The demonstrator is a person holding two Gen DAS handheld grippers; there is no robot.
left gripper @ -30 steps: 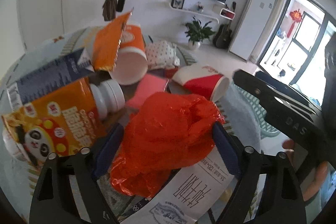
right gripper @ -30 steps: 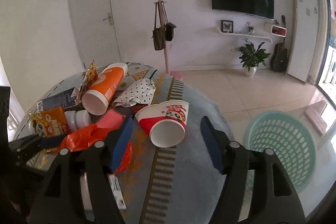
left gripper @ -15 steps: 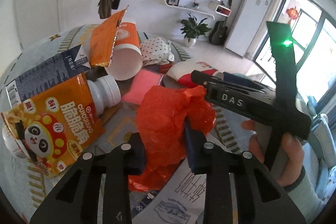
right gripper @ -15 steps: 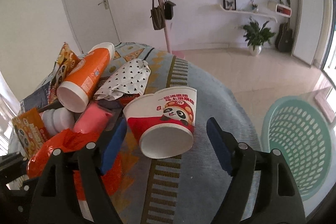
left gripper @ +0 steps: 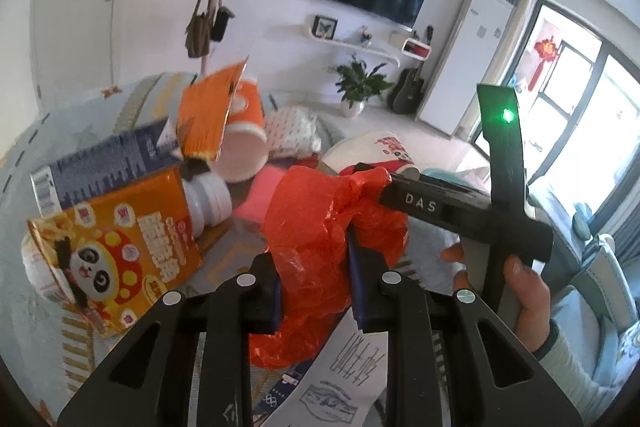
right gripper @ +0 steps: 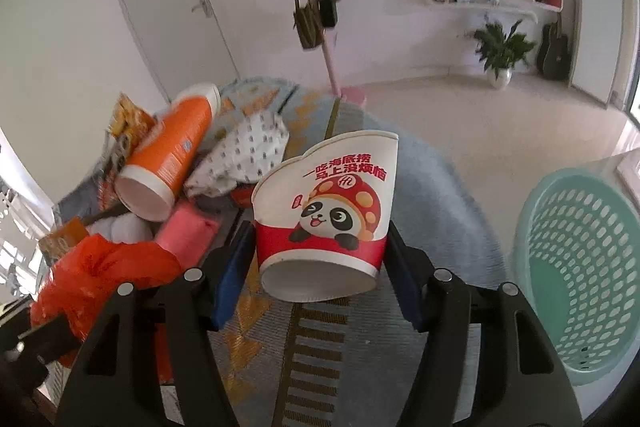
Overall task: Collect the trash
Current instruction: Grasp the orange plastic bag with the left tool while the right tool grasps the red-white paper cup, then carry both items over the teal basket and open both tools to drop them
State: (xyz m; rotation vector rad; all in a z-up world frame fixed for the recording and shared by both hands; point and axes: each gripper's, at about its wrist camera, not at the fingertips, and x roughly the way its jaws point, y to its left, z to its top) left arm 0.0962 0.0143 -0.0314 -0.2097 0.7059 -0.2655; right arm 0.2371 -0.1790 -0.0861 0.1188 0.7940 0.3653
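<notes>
Trash lies heaped on the tabletop (right gripper: 432,187), and both tools are on it at once. At the centre of the left wrist view, the left gripper (left gripper: 316,283) is pinched narrow on a crumpled red plastic bag (left gripper: 320,227), which bulges above and below its pads. In the right wrist view, the right gripper (right gripper: 320,267) brackets a tipped paper cup with a panda print (right gripper: 328,223) at lower centre; its pads sit at the cup's sides, but I cannot tell whether they press it or merely flank it. A teal basket (right gripper: 580,267) waits at the right edge, beyond the tabletop. The step in hand looks like the pickup; next, each load needs lifting free of the heap and carrying over that basket.
</notes>
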